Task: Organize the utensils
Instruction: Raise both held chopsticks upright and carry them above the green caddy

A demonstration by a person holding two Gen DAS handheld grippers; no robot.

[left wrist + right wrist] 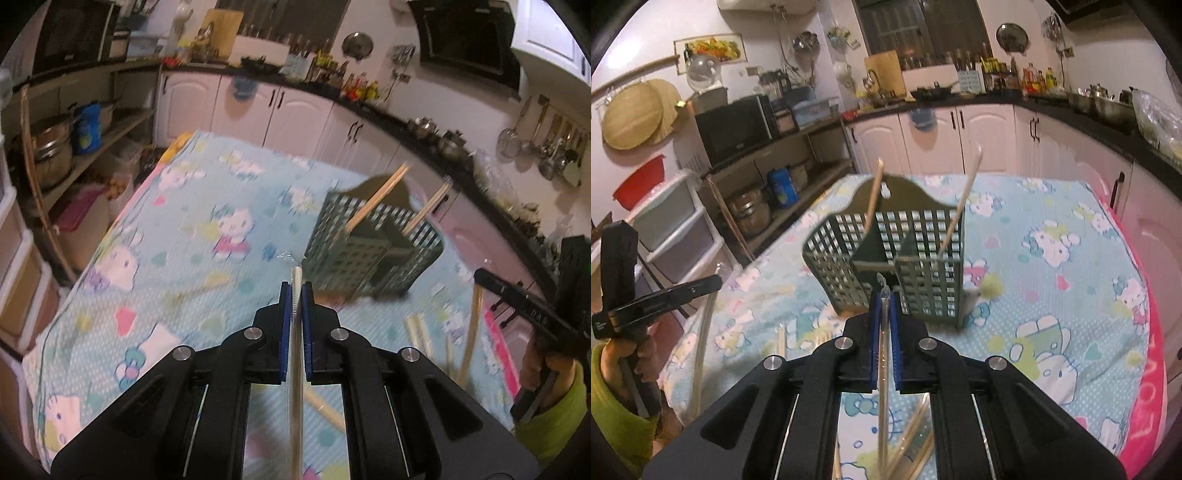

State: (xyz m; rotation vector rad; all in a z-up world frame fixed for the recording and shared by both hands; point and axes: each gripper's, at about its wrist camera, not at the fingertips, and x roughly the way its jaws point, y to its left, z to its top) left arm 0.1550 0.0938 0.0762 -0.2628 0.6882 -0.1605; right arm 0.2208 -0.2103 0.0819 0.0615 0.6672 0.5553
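Note:
A green lattice utensil holder (pixel 369 243) (pixel 890 266) stands on the cartoon-print tablecloth (pixel 184 236) (pixel 1052 295), with two wrapped chopstick pairs (pixel 380 197) (pixel 955 218) leaning in it. My left gripper (pixel 296 290) is shut on a plastic-wrapped chopstick pair (pixel 295 369), held left of the holder. My right gripper (pixel 884 297) is shut on another wrapped chopstick pair (pixel 882 387), its tip close in front of the holder. More wrapped chopsticks lie loose on the cloth (pixel 421 332) (pixel 916 446).
The other gripper shows at each view's edge, the right gripper (pixel 524 306) and the left gripper (pixel 657 299). White cabinets (pixel 960 136) and a dark counter ring the table. A shelf with pots (pixel 51 155) and drawers (pixel 676 229) stand on the left.

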